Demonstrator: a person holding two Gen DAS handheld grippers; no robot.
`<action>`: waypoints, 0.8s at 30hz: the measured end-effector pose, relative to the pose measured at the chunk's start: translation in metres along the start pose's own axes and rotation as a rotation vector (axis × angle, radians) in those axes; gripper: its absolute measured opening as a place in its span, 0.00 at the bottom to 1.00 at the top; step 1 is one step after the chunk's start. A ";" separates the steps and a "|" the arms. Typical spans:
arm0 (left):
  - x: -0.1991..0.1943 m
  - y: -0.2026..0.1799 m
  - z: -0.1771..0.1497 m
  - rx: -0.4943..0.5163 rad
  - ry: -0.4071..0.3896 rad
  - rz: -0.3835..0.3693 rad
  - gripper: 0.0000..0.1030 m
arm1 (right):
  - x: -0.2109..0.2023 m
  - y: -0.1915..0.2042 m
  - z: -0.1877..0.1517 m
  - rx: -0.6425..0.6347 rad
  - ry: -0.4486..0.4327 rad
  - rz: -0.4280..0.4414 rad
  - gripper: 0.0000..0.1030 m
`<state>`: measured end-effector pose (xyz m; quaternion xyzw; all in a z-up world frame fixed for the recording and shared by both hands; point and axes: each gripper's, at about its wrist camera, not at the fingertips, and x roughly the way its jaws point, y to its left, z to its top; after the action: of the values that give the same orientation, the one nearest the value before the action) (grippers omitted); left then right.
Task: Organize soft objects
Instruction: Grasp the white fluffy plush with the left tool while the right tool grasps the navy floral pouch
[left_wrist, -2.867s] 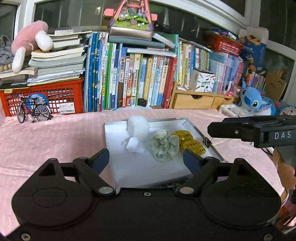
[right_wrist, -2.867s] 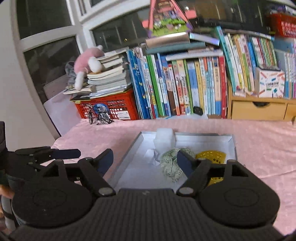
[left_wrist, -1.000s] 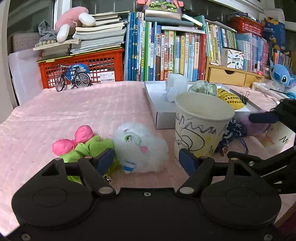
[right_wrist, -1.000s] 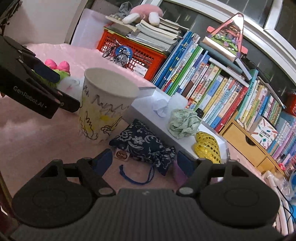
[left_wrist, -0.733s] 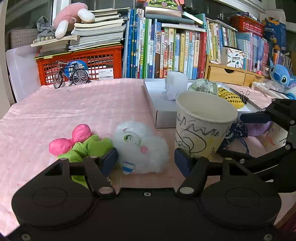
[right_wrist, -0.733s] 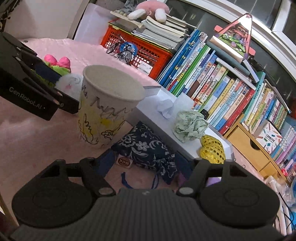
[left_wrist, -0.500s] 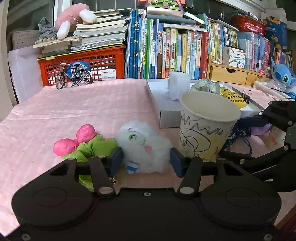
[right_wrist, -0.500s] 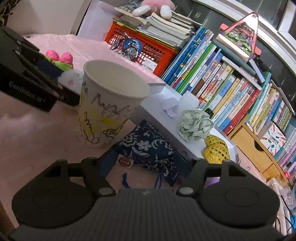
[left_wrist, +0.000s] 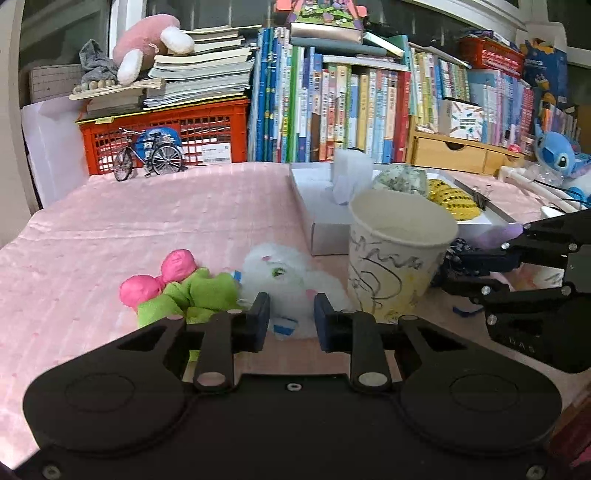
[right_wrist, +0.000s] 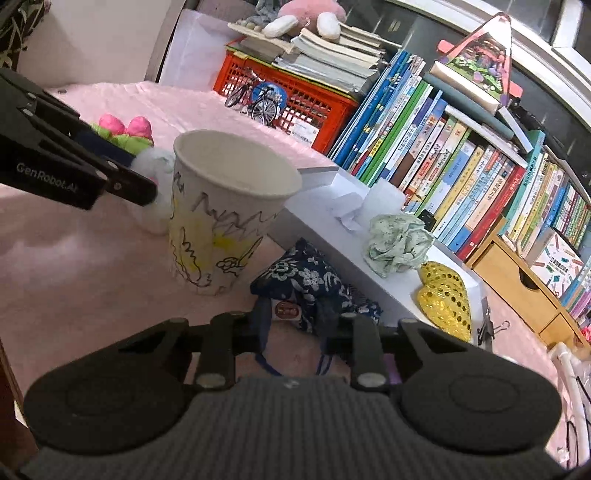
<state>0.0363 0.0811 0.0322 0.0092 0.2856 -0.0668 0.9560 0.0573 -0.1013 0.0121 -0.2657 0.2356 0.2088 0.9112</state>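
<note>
My left gripper (left_wrist: 291, 319) is shut on the near side of a white fluffy plush (left_wrist: 291, 280) lying on the pink tablecloth. A green and pink plush (left_wrist: 177, 286) lies just left of it. My right gripper (right_wrist: 295, 321) is shut on a dark blue floral pouch (right_wrist: 306, 280), which lies by a white box tray (right_wrist: 325, 218). The tray holds a white foam block (right_wrist: 382, 197), a pale green cloth ball (right_wrist: 397, 240) and a yellow sequin heart (right_wrist: 445, 301). The white plush also shows in the right wrist view (right_wrist: 153, 192).
A drawn-on paper cup (left_wrist: 400, 245) stands upright between the two grippers, close to both. A red crate (left_wrist: 166, 133), a toy bicycle (left_wrist: 149, 155), a row of books (left_wrist: 332, 110) and a wooden drawer box (left_wrist: 450, 153) line the back. A blue plush (left_wrist: 557, 151) sits far right.
Both grippers came down from above the tray to the table front. Over the last second my left fingers closed on the white plush and my right fingers closed on the blue pouch.
</note>
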 end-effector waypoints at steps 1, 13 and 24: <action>-0.002 -0.001 -0.001 -0.001 0.004 -0.001 0.23 | -0.003 0.000 0.000 0.005 -0.005 0.001 0.25; -0.001 -0.011 -0.005 0.021 -0.007 0.039 0.51 | -0.043 0.010 -0.005 -0.033 -0.028 0.043 0.24; 0.031 -0.017 0.001 0.048 0.015 0.087 0.68 | -0.039 0.013 -0.011 -0.030 -0.030 0.032 0.59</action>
<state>0.0603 0.0606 0.0169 0.0450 0.2905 -0.0321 0.9553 0.0163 -0.1077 0.0204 -0.2725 0.2227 0.2309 0.9071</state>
